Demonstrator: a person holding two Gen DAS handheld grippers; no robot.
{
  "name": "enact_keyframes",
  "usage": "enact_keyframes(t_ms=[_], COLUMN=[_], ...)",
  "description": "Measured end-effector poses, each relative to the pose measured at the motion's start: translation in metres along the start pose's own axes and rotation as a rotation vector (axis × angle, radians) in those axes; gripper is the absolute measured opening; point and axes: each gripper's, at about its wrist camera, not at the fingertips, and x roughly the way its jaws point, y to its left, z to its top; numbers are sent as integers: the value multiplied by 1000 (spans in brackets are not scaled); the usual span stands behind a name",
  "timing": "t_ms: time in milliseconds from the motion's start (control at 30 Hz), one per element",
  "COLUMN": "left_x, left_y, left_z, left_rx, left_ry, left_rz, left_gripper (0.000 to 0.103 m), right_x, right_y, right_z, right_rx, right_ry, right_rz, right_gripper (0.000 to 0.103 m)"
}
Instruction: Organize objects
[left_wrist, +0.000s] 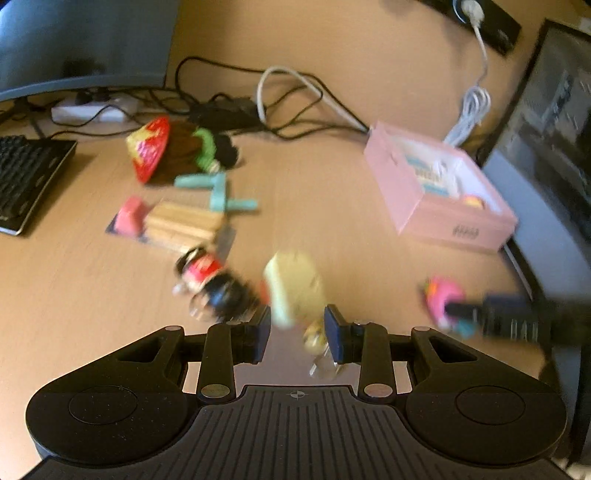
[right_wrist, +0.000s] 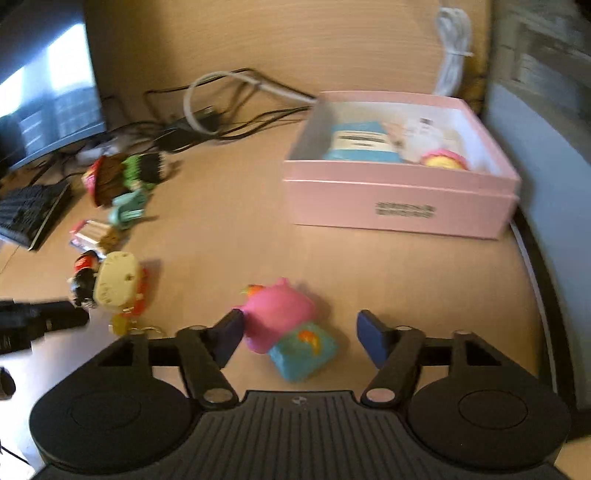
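the left gripper (left_wrist: 297, 328) is clamped on a cream toy (left_wrist: 293, 288), apparently for the pink box (right_wrist: 399, 201). the right gripper (right_wrist: 299, 334), jaws apart, straddles the pink-and-teal toy (right_wrist: 284, 325) on the surface (right_wrist: 221, 229); next, close squarely and lift.

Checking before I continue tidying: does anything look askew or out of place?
Nothing is broken or spilled. The pink toy lies tipped on its side against a blue block, between the right gripper's open jaws. Other toys lie scattered outside the pink box.
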Motion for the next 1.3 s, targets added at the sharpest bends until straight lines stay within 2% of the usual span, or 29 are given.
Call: enact_keyframes(t_ms=[100, 200, 300, 333, 433, 567, 700, 867, 967, 1000, 1033, 1067, 1100, 1300], left_x=[12, 27, 36, 39, 49, 54, 56, 60, 64, 65, 66, 67, 68, 75], left_y=[-9, -22, -28, -29, -31, -29, -24, -10, -11, -11, -11, -11, -11, -7], left_z=[8, 7, 8, 9, 13, 20, 24, 35, 39, 41, 42, 44, 44, 54], left_rx=[10, 116, 180, 193, 226, 216, 193, 111, 116, 121, 121, 122, 122, 91], left_ry=[-13, -31, -52, -47, -43, -41, -30, -10, 0, 4, 7, 9, 10, 24], left_rz=[34, 120, 133, 137, 153, 151, 121, 67, 62, 61, 60, 58, 58, 53], left_gripper=[35, 38, 39, 42, 46, 46, 46, 46, 46, 46, 46, 46, 46, 46], right_x=[-4, -7, -15, -17, -20, -20, -12, 3, 11, 13, 16, 17, 18, 1], right_y=[-2, -1, 0, 3, 11, 18, 21, 20, 20, 20, 20, 21, 22, 29], right_z=[-9, -18, -25, -26, -29, -30, -27, -18, -14, -12, -11, -10, -10, -14], right_rx=[38, 28, -16, -36, -114, -197, -216, -241, -255, -261, -267, -272, -275, -273], right_ry=[2, -2, -21, -32, -64, -85, -75, -62, -55, -50, -42, -32, -19, -39], right_rz=[-7, -28, -37, -44, -62, -64, -43, -33, -19, -13, -8, 1, 9, 33], right_gripper=[70, 70, 74, 77, 79, 79, 79, 79, 79, 78, 73, 66, 54, 48])
